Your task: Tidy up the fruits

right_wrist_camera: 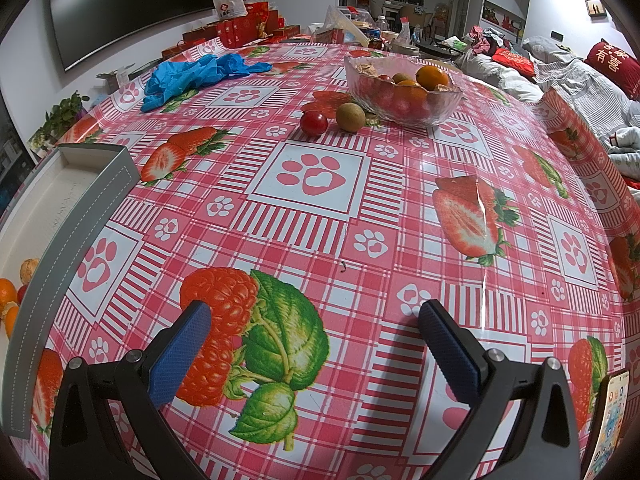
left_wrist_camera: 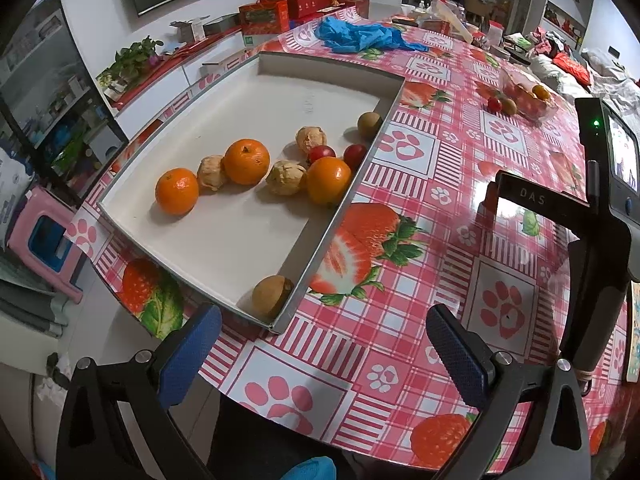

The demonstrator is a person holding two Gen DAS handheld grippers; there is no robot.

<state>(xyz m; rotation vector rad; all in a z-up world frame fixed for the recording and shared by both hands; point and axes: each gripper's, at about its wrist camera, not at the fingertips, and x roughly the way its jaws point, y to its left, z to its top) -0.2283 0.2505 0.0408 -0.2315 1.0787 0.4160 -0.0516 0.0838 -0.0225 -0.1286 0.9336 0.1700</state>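
Note:
A white tray (left_wrist_camera: pixel 248 240) with grey walls holds three oranges (left_wrist_camera: pixel 246 161), walnuts (left_wrist_camera: pixel 286 177), two cherry tomatoes (left_wrist_camera: pixel 354 155) and two brown longans (left_wrist_camera: pixel 272 296). My left gripper (left_wrist_camera: pixel 320 356) is open and empty, just in front of the tray's near corner. A glass bowl (right_wrist_camera: pixel 402 90) with several fruits stands far across the table, with a cherry tomato (right_wrist_camera: pixel 313 123) and a longan (right_wrist_camera: pixel 350 117) beside it on the cloth. My right gripper (right_wrist_camera: pixel 316 356) is open and empty over the tablecloth, well short of the bowl. The right gripper's body (left_wrist_camera: pixel 592 208) shows in the left wrist view.
A blue crumpled glove (right_wrist_camera: pixel 192 76) lies at the table's far left. The tray's grey wall (right_wrist_camera: pixel 68 256) stands at the left of the right wrist view. Red gift boxes (left_wrist_camera: pixel 304 0) and clutter line the far edge. A phone (right_wrist_camera: pixel 608 420) sits at the right.

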